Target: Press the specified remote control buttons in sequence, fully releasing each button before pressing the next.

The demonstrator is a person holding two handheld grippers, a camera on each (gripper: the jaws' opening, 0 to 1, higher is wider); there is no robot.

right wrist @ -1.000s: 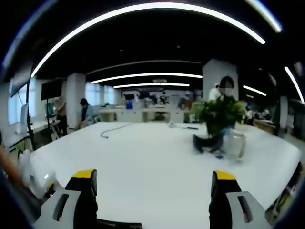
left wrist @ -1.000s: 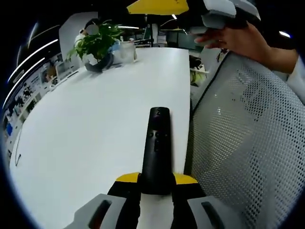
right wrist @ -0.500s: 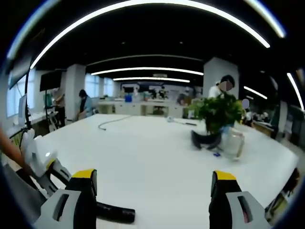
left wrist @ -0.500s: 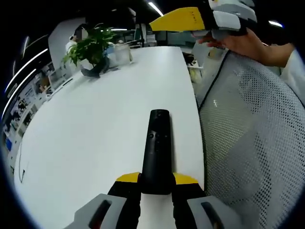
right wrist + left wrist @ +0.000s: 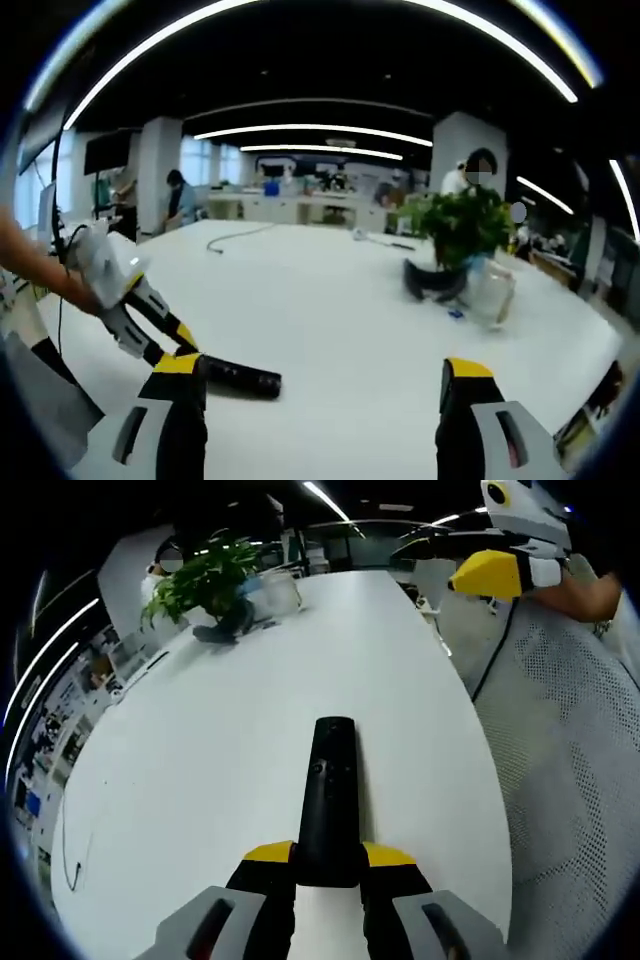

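Left gripper (image 5: 328, 865) clamps remote (image 5: 329, 800), near end hidden; right gripper (image 5: 318, 385) agape, empty.

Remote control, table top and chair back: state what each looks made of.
Remote control: matte black, probably plastic; it shows no glare, only small buttons. Table top: smooth white, likely laminate, with a soft sheen; the core cannot be judged. Chair back: pale woven mesh, its fine hole pattern visible. The left tongs are shut on the remote control.

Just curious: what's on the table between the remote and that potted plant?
Nothing: in the left gripper view, bare white table separates the remote from the plant.
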